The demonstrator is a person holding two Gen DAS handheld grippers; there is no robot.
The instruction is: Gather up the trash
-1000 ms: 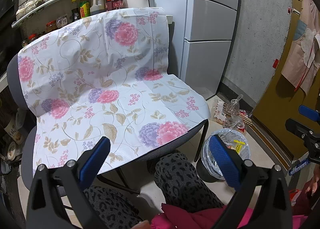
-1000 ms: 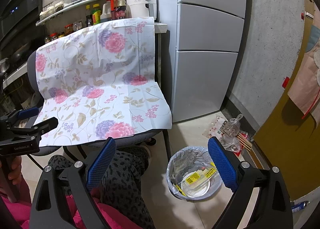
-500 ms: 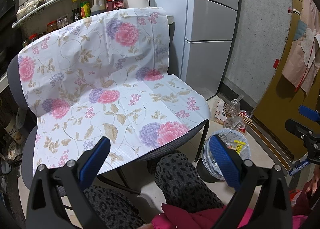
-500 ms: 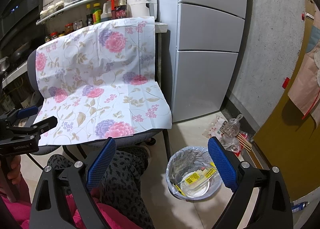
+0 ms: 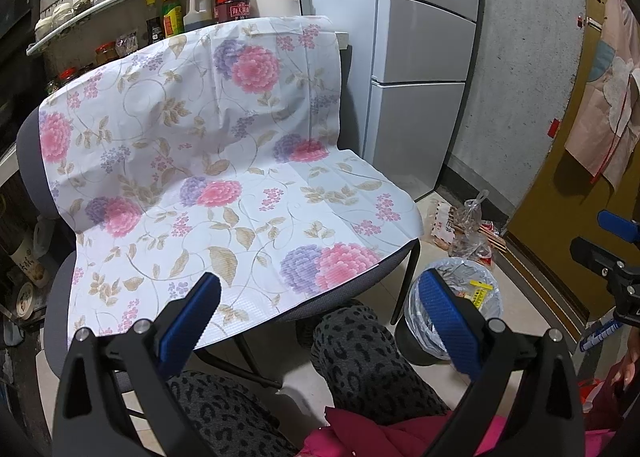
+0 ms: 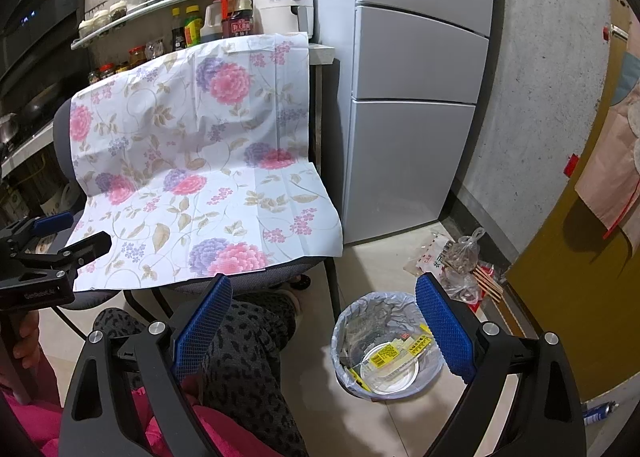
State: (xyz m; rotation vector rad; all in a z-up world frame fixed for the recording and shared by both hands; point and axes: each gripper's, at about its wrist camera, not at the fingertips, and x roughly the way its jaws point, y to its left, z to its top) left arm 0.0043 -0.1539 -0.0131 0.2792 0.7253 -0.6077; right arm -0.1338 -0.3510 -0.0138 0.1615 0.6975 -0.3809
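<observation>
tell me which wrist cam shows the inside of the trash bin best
The right wrist view: the lined trash bin sits in the open between the open gripper's fingers, its yellow wrappers and round lid visible. In the left wrist view the bin is half hidden behind a blue finger pad.

Far side of trash bin (image 5: pixel 476 281) hidden behind blue finger pad in left wrist view, wrapper print (image 6: pixel 390 355) too small to read, plastic bags (image 6: pixel 460 257) with unclear contents, chair legs (image 5: pixel 404 285) partly behind leopard-print knees (image 5: pixel 360 357)

lined trash bin (image 6: pixel 386 349) upright on floor beside chair, holding yellow-labelled wrappers (image 6: pixel 394 351), round white lid.
</observation>
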